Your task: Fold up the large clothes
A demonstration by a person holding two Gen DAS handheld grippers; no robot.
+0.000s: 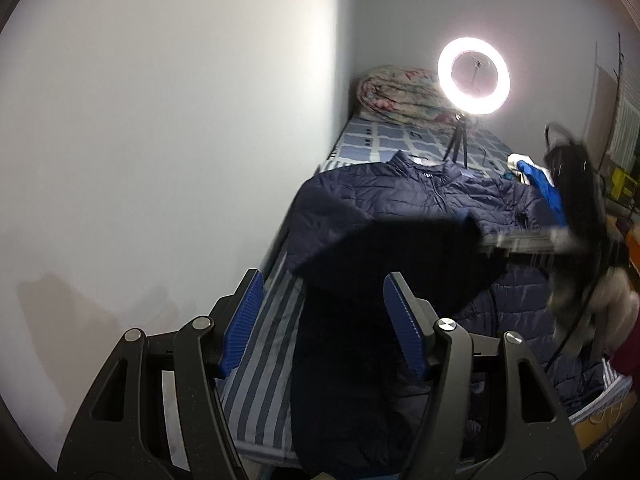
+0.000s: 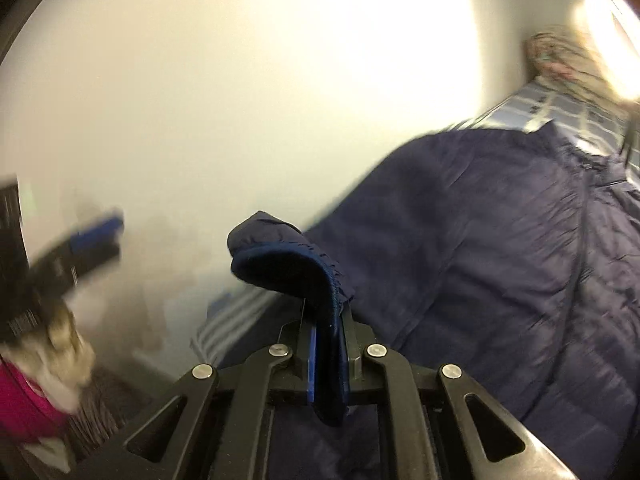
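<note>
A large navy quilted jacket (image 1: 408, 208) lies spread on a bed with a blue striped sheet (image 1: 260, 356). My left gripper (image 1: 324, 324) is open and empty above the near part of the jacket, its blue pads apart. My right gripper (image 2: 326, 332) is shut on the jacket's sleeve cuff (image 2: 288, 264), which folds over the fingertips and is lifted off the bed. The rest of the jacket (image 2: 500, 248) stretches away to the right. In the left wrist view the right gripper (image 1: 576, 240) shows blurred at the right, with dark fabric (image 1: 400, 256) drawn across.
A white wall (image 1: 160, 140) runs along the left of the bed. A lit ring light on a small tripod (image 1: 472, 76) stands on the far bed, with a rolled floral quilt (image 1: 396, 92) behind it. Blue and white cloths (image 1: 532, 176) lie at the far right.
</note>
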